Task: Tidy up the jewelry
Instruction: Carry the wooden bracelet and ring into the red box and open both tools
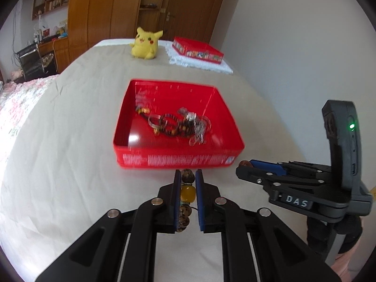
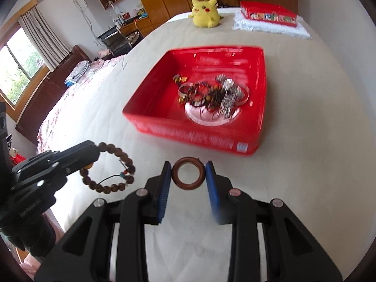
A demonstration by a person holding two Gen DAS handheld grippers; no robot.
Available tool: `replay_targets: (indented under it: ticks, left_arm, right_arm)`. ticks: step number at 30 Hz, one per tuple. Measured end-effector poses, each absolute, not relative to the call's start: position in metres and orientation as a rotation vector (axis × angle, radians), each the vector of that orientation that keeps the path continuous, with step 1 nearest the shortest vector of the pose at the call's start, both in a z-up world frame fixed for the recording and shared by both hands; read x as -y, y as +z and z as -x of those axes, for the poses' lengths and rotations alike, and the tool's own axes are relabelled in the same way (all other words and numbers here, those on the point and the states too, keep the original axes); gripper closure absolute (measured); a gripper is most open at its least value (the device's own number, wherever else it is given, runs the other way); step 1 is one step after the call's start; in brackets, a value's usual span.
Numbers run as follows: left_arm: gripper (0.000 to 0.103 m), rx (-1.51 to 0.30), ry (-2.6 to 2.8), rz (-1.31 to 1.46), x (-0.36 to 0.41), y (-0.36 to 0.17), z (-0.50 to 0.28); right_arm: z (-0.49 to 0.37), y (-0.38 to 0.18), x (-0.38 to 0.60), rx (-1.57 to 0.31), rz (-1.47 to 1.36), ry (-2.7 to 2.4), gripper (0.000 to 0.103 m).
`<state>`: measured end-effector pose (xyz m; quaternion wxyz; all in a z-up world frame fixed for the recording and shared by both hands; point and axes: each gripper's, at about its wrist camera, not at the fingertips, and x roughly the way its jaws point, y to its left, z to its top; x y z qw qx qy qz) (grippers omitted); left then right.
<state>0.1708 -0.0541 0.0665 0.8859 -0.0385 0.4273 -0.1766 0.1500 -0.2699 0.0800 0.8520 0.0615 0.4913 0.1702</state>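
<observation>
A red open box (image 1: 178, 159) (image 2: 211, 138) stands on the beige bed cover and holds a tangle of bracelets and rings (image 1: 178, 123) (image 2: 211, 94). My left gripper (image 1: 188, 176) is shut on a brown bead bracelet with a yellow bead (image 1: 187, 193), just short of the box's near wall. In the right wrist view the bracelet (image 2: 110, 166) hangs as a loop from the left gripper (image 2: 94, 151). My right gripper (image 2: 188, 168) is shut on a brown wooden ring (image 2: 188, 172). In the left wrist view the right gripper (image 1: 245, 166) is to the right of the box's near corner.
A yellow plush toy (image 1: 145, 43) (image 2: 205, 11) sits at the far end of the bed. A second red box (image 1: 197, 49) (image 2: 268, 14) rests on a white cloth (image 1: 204, 64) beside it. A wall runs along the right. A desk and wooden cupboards stand beyond the bed.
</observation>
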Motion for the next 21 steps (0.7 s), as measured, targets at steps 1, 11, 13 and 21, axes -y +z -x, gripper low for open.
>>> replay_targets:
  ticks: [1,11,13,21]
  left_arm:
    - [0.091,-0.878,-0.370,0.084,0.055,0.072,-0.176]
    - [0.091,-0.803,-0.347,0.121,0.061,0.101,-0.244]
    - [0.091,-0.809,-0.339,0.122,0.065,0.096,-0.261]
    - [0.091,-0.871,-0.322,0.129,0.071,0.053,-0.319]
  right_arm:
    - [-0.155,0.083,0.271,-1.029,-0.131,0.356,0.075]
    - [-0.220,0.098,0.279,-0.992,-0.156,0.321,0.075]
    - [-0.234,0.092,0.278,-1.004,-0.165,0.320,0.075]
    - [-0.284,0.048,0.274,-1.079,-0.176,0.298,0.075]
